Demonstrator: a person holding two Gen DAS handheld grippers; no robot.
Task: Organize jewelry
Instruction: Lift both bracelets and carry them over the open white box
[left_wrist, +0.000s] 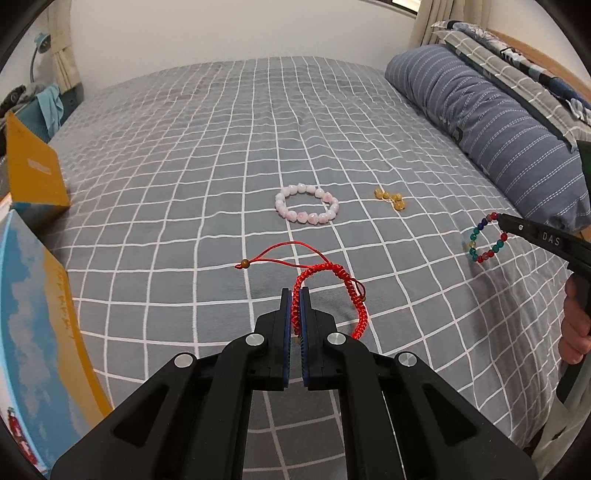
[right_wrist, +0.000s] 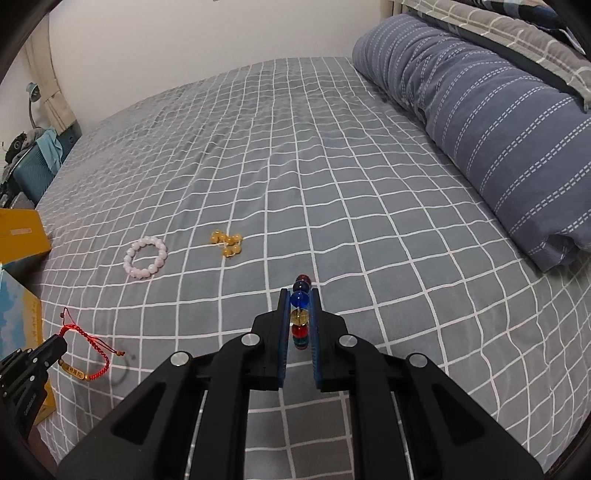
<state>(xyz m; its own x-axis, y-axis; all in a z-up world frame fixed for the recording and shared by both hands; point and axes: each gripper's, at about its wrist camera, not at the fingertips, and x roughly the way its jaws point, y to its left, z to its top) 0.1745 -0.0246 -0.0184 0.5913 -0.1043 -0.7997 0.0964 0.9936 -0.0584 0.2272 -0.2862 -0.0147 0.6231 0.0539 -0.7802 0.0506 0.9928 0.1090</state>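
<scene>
Pinching a red cord bracelet (left_wrist: 334, 291) in the left gripper (left_wrist: 295, 295), fingers squeezed tight on the braid, loop and loose tails hanging over the grey checked bed (left_wrist: 221, 147). Gripping a bead bracelet (right_wrist: 300, 314) in the right gripper (right_wrist: 300, 295) (blue, yellow and red beads lined up between the pads), lifted off the cover. Lying farther out on the bed: a pink bead ring (left_wrist: 306, 203), and just right of it a little yellow bead bunch (left_wrist: 390, 198). Sitting at the left edge, a yellow box (left_wrist: 33, 166). Resting along the right side, a striped pillow (left_wrist: 480, 110).
</scene>
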